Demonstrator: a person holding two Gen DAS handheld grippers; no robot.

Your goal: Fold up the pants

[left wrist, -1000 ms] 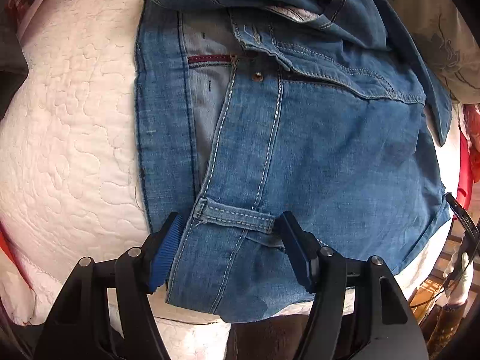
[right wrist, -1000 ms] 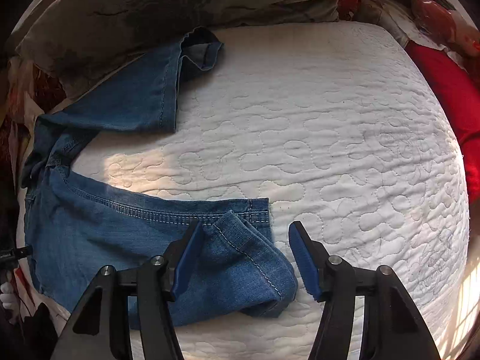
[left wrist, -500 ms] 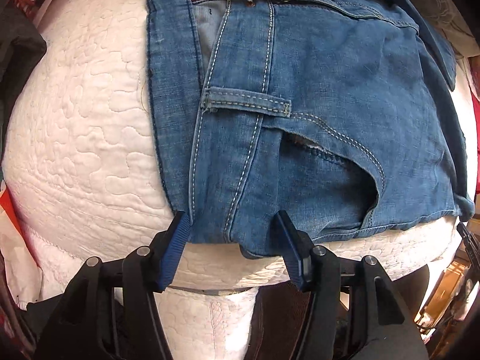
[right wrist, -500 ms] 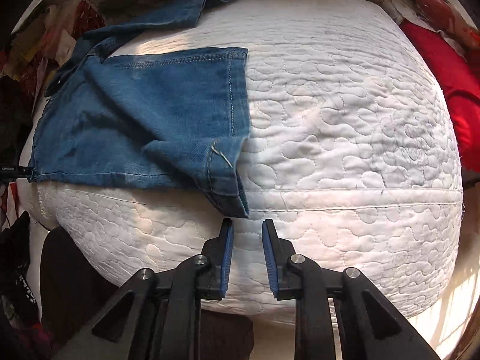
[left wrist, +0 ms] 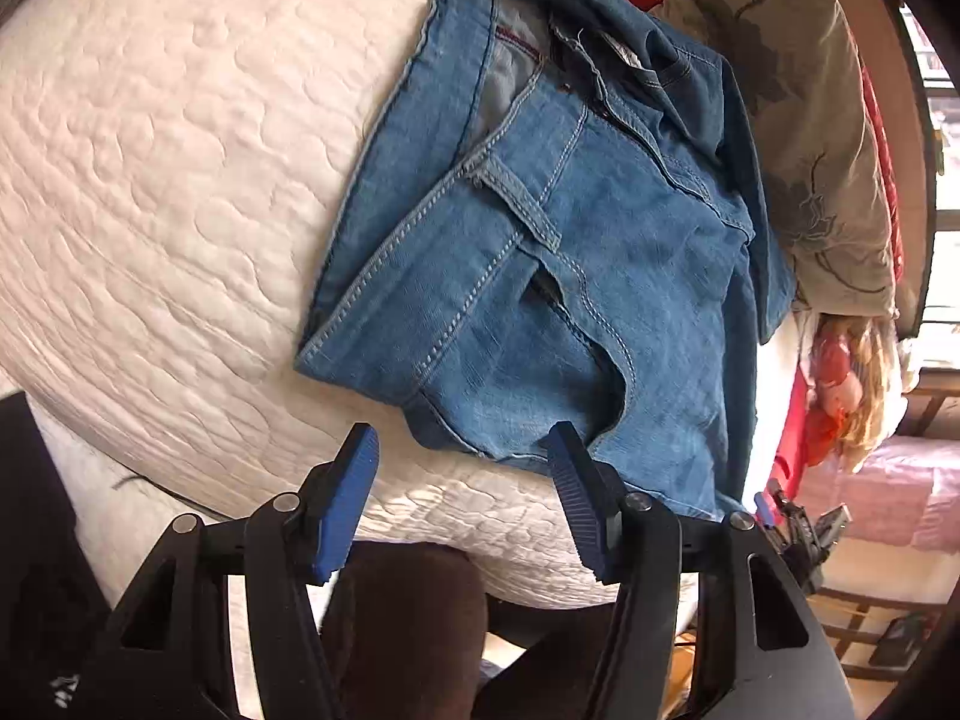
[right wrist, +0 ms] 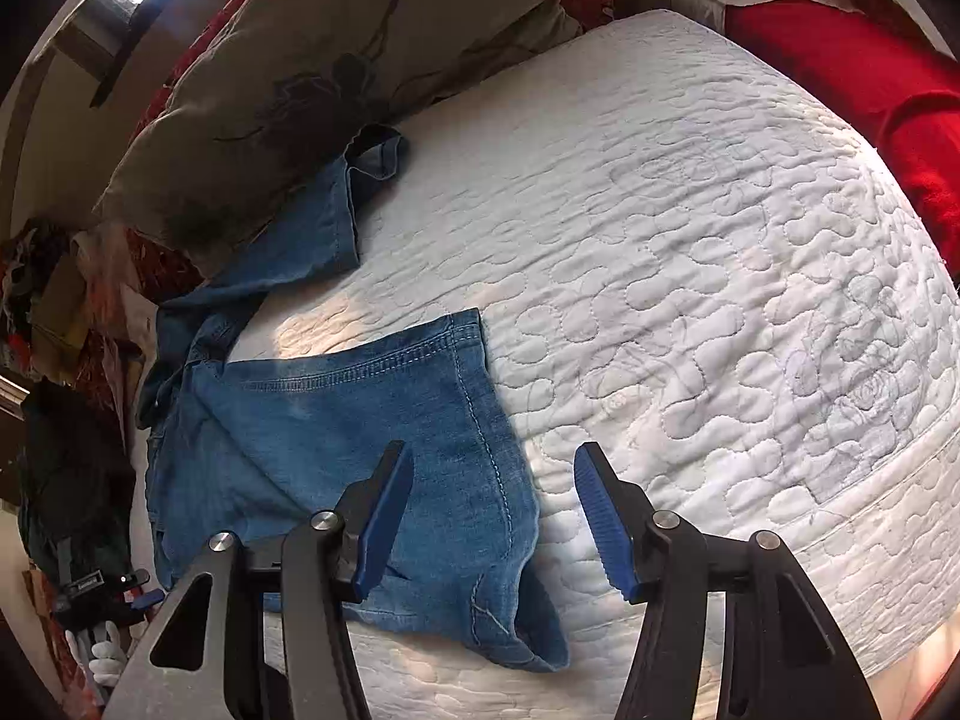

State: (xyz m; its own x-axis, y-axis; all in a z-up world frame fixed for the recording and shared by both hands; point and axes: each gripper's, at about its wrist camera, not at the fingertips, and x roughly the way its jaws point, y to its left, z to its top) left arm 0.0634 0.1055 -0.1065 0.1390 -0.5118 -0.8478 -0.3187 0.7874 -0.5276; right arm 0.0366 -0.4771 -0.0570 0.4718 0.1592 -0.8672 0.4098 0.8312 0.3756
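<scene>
Blue denim pants lie on a white quilted bed. The left wrist view shows the waistband end with a belt loop and a front pocket near the bed's edge. My left gripper is open and empty, just short of the waistband corner. The right wrist view shows a short leg lying flat, its hem corner between the fingers and hanging toward the bed edge. The other leg stretches away toward a pillow. My right gripper is open over the near hem, holding nothing.
A grey-brown floral pillow lies at the back of the bed, also in the left wrist view. A red blanket lies at the right. The bed's front edge drops off near both grippers. Clutter and wooden furniture stand beside the bed.
My right gripper, nearly closed half a second ago off the bed edge, has opened and moved forward over the hem. My left gripper has pulled back and turned; the pants appear farther away.
</scene>
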